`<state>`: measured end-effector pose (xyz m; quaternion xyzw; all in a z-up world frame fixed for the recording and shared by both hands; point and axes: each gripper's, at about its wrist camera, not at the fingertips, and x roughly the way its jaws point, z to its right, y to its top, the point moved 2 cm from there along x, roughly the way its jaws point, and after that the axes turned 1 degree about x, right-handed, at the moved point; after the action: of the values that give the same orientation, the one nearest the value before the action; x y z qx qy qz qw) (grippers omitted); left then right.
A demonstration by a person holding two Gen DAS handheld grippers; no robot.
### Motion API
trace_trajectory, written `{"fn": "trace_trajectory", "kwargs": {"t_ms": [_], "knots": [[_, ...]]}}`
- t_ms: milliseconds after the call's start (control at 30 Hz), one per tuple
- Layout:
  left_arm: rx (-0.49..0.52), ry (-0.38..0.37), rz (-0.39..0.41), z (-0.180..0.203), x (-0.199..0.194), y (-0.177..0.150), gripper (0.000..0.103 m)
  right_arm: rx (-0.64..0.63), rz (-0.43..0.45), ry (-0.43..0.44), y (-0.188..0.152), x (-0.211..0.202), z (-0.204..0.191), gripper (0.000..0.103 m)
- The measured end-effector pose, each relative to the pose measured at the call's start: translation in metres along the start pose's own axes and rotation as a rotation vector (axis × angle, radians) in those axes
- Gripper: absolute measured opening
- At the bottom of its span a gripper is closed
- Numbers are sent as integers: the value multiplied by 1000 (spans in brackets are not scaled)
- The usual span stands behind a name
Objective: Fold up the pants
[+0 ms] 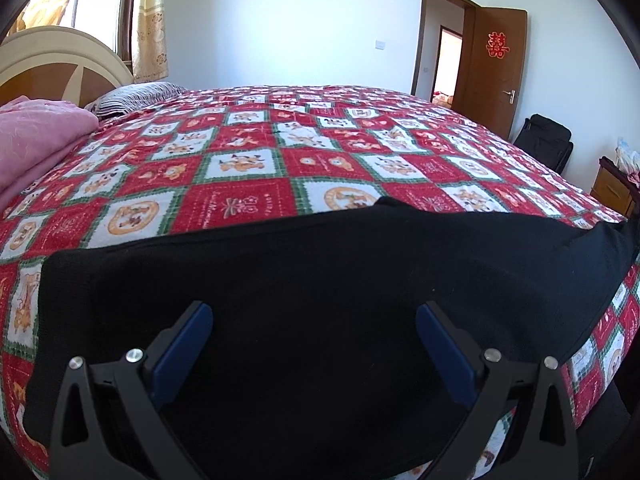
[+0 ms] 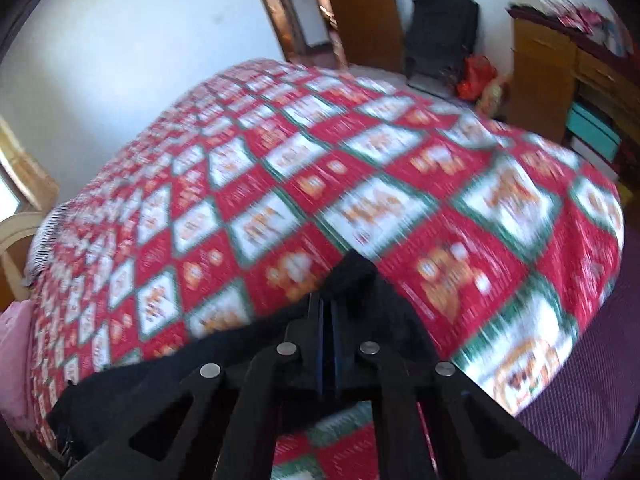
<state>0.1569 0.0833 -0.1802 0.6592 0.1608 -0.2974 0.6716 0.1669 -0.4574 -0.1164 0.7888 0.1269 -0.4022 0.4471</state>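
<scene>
Black pants (image 1: 320, 272) lie spread across the near edge of a bed with a red, white and green patterned cover (image 1: 280, 148). My left gripper (image 1: 314, 312) is open, its blue-padded fingers wide apart above the pants, holding nothing. In the right wrist view, which is motion-blurred, my right gripper (image 2: 328, 304) is shut on a bunched end of the black pants (image 2: 356, 280) and holds it lifted above the bed cover (image 2: 360, 184). The rest of the pants trails down to the left.
A pink blanket (image 1: 36, 140) and a striped pillow (image 1: 132, 96) lie at the headboard end. An open wooden door (image 1: 496, 72) and a black bag (image 1: 548, 140) are beyond the bed. A wooden cabinet (image 2: 560, 80) stands at the right.
</scene>
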Motion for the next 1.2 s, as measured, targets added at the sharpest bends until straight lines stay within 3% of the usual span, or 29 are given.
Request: {"fn": "trace_trajectory", "kwargs": {"t_ms": [167, 267, 333, 533, 633, 767, 833, 867, 933, 1033, 1100, 1200], "knots": [[7, 10, 1, 1, 1, -1, 103, -68, 191, 221, 33, -46, -36, 3], [8, 9, 3, 0, 1, -1, 103, -100, 274, 261, 27, -66, -34, 3], [9, 9, 5, 0, 1, -1, 103, -74, 266, 260, 14, -65, -19, 3], [13, 11, 1, 0, 2, -1, 103, 92, 101, 173, -34, -17, 61, 3], [17, 16, 0, 1, 2, -1, 103, 109, 69, 185, -45, -8, 76, 3], [33, 21, 2, 1, 2, -2, 103, 74, 55, 141, -54, -7, 77, 3], [35, 18, 3, 0, 2, -4, 103, 65, 54, 114, -57, -10, 76, 7], [35, 15, 4, 0, 1, -4, 103, 60, 61, 76, -58, -14, 75, 13], [32, 12, 4, 0, 1, -3, 103, 41, 127, -44, -56, -31, 76, 24], [38, 20, 8, 0, 2, -4, 103, -53, 233, -103, -40, -56, 56, 26], [41, 23, 12, 1, 1, -4, 103, -165, 226, -46, -31, -55, 22, 26], [45, 18, 14, 0, 1, -5, 103, -324, 128, 136, -37, -34, -39, 26]]}}
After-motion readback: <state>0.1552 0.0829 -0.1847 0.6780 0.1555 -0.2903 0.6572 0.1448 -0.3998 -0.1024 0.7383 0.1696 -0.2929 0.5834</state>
